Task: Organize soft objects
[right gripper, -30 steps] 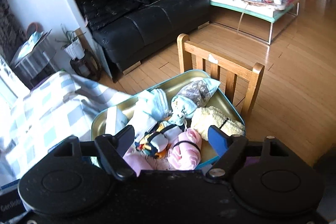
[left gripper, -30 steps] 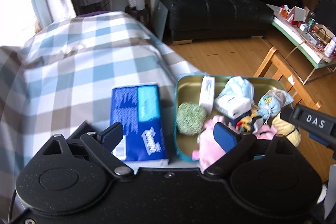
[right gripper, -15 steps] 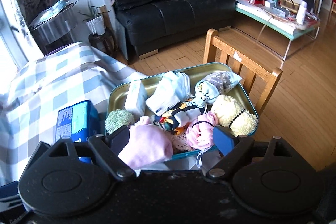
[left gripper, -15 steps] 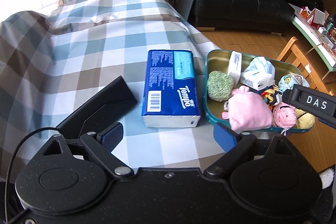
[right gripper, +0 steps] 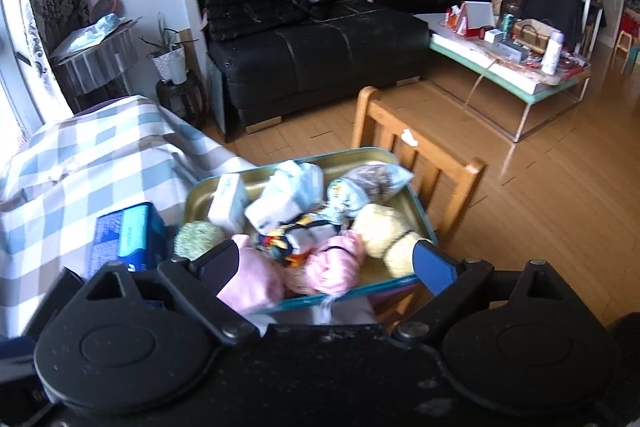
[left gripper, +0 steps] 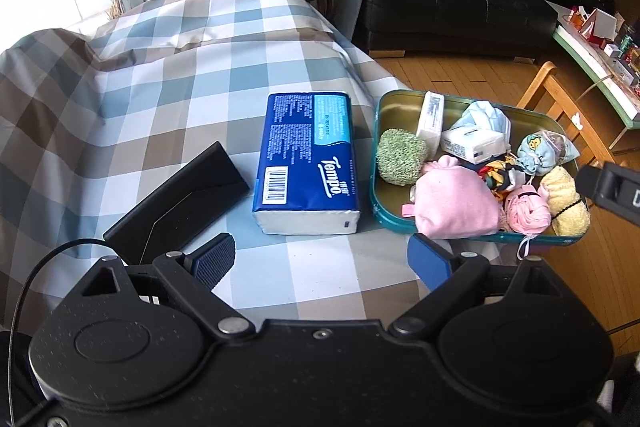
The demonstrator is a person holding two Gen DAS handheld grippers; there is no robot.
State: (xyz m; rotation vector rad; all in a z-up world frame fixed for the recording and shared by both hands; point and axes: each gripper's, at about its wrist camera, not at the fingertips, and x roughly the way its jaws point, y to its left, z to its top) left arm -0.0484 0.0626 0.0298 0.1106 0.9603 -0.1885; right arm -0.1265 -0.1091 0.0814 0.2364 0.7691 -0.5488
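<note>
The left tool (left gripper: 320,261) hangs released and empty above the near edge of the desk (left gripper: 160,79), its fingers spread wide over bare checked cloth. Going left to right, a black wedge-shaped piece (left gripper: 180,199) lies flat on the cloth, then a blue tissue pack (left gripper: 308,159) set lengthwise just beside a metal tray (left gripper: 560,125). The tray sits at the desk's right edge, likely as the collecting place, since the soft things are all gathered in it: a green scrubber (left gripper: 400,157), a pink pouch (left gripper: 454,201), small white tissue packets (left gripper: 474,143), a pink yarn ball (left gripper: 526,209) and a yellow bundle (left gripper: 568,201). The right tool (right gripper: 326,267) is likewise released, holding nothing, poised over the tray's near rim.
</note>
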